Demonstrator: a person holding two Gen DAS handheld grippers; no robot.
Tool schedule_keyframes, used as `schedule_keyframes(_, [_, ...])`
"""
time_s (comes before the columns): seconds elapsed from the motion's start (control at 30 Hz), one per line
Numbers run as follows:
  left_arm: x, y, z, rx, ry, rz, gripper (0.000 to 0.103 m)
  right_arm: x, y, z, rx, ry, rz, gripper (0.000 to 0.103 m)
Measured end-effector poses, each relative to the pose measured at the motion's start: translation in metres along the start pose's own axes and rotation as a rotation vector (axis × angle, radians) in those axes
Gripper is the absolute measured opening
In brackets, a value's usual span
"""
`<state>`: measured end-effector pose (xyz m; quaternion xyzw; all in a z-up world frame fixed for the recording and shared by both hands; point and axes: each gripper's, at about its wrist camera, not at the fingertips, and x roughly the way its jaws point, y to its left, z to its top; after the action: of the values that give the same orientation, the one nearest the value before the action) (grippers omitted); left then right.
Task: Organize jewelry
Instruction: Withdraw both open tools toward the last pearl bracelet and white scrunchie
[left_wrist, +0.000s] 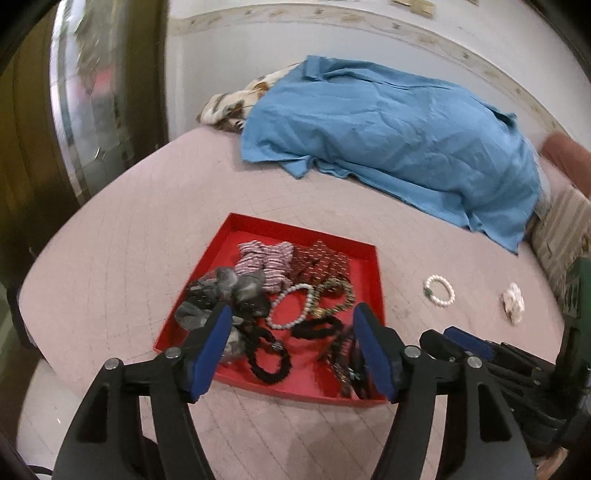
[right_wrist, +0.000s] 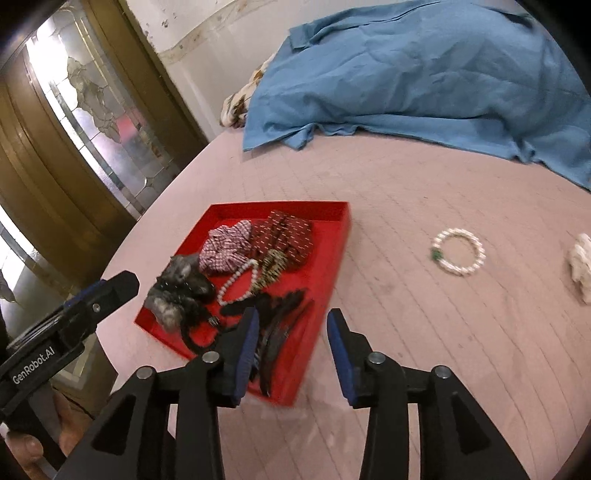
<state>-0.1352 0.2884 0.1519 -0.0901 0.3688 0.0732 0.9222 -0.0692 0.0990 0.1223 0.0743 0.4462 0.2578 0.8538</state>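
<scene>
Far left there's a wooden door (right_wrist: 55, 184) with a patterned glass panel, and next to it a bed (left_wrist: 129, 229) with a pink checked sheet. The red tray (left_wrist: 369, 254) sits on the sheet near the front edge, and it's pretty full: a grey scrunchie (left_wrist: 221, 291) at its left side, a pink striped scrunchie (left_wrist: 264, 260) and a dark red dotted one (left_wrist: 321, 260) toward the back, a white bead bracelet (left_wrist: 291, 306) in the middle touching a brownish beaded one (left_wrist: 336, 295), plus black hair ties (left_wrist: 267, 360) and some dark clips (right_wrist: 275, 332) toward the front. The left gripper (left_wrist: 291, 343) hangs over the front of the tray with its jaws wide apart and nothing between the blue pads. The right gripper (right_wrist: 291, 352) is just beside it, over the tray's front right corner, jaws also apart and empty. Right of the tray, well apart from it, a white pearl bracelet (right_wrist: 459, 252) with a small green bead lies flat on the sheet, and further right a crumpled white scrunchie (right_wrist: 581, 267). Behind all that a blue cloth (left_wrist: 388, 140) is draped over a lump of patterned bedding (left_wrist: 236, 99).
</scene>
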Motion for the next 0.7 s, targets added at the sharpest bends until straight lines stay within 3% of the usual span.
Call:
schedule_keyframes(0.3, [-0.027,-0.044,-0.012,0.121,-0.050,0.010,0.072,-0.033,-0.023,-0.031,0.065,-0.040,-0.067,0.048])
schedule_keyframes(0.7, [-0.044,-0.064,-0.023,0.145,-0.079,-0.002,0.073,-0.057,-0.051,-0.051,0.153,-0.071,-0.119,0.054])
